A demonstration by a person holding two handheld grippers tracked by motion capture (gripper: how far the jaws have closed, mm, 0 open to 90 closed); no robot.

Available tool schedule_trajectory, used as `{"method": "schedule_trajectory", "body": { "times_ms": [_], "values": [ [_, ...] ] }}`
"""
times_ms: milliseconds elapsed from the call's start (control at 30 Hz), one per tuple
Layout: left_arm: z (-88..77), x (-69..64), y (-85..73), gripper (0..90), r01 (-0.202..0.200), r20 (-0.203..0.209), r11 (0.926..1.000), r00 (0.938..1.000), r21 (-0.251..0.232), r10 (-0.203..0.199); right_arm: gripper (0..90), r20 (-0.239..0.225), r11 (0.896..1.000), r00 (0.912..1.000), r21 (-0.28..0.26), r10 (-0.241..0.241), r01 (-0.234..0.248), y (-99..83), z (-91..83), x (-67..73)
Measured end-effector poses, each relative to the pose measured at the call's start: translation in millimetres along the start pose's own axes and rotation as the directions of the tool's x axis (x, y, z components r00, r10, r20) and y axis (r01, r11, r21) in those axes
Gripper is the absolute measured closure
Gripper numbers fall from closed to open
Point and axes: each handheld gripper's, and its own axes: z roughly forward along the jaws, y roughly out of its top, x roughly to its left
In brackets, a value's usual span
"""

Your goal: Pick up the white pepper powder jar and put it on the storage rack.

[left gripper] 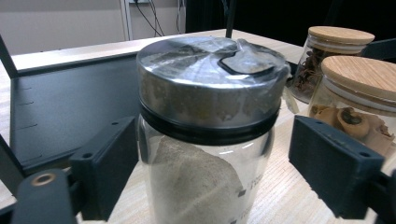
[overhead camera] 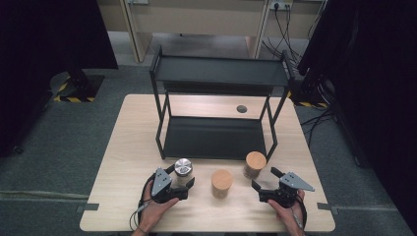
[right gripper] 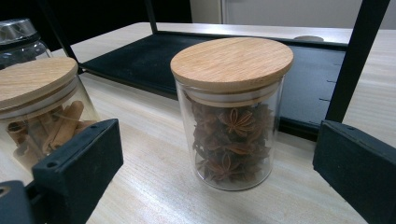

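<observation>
- Left gripper (overhead camera: 184,177): jaws straddle the metal-lid jar (overhead camera: 183,170), one on each side of the glass body, below the lid. In the left gripper view a gap shows between the right jaw and the glass; the left jaw sits just beside the glass, and I can't tell if it touches. Not clamped.
- Metal-lid jar (left gripper: 210,140): upright on the wooden table (overhead camera: 133,147), near the front-left foot of the black shelf rack (overhead camera: 216,71). Clear glass with pale powder inside; the silver lid is covered in wrinkled film.
- Right gripper (overhead camera: 263,179): jaws wide apart, holding nothing. It points at the star anise jar (right gripper: 232,116), which stands ahead of the jaw tips, not touched.
- Star anise jar (overhead camera: 254,164): upright, wooden lid on, just in front of the rack's front-right leg.
- Cinnamon jar (overhead camera: 221,183): wooden lid, upright, between the two grippers and closer to the table's near edge than the other jars. Cinnamon sticks are visible inside in the right gripper view (right gripper: 39,112).
- Rack: two tiers, both bare, at the middle-back of the table.
- Both hands rest low at the near table edge.
</observation>
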Motion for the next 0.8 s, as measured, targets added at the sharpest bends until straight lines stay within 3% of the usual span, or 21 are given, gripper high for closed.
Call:
{"method": "schedule_trajectory", "body": {
  "times_ms": [267, 400, 800],
  "values": [
    [3.4, 2.9, 3.7, 29.8, -0.001, -0.008, 0.9999, 1.0000, 0.017, 0.001, 1.9, 0.003, 1.000, 1.0000, -0.002, 0.001, -0.001, -0.3, -0.2, 0.4],
    [3.2, 0.9, 3.6, 30.7, -0.024, -0.015, 0.9996, 0.9996, 0.015, 0.024, 1.9, 0.003, 1.000, 1.0000, -0.002, 0.004, -0.004, -0.3, -0.1, 0.2],
    [1.1, 0.6, 5.4, 31.0, -0.013, -0.018, 0.9999, 0.9997, 0.010, 0.013, 1.9, 0.002, 1.000, 1.0000, -0.002, 0.005, -0.005, -0.4, -0.2, 0.0]
  ]
}}
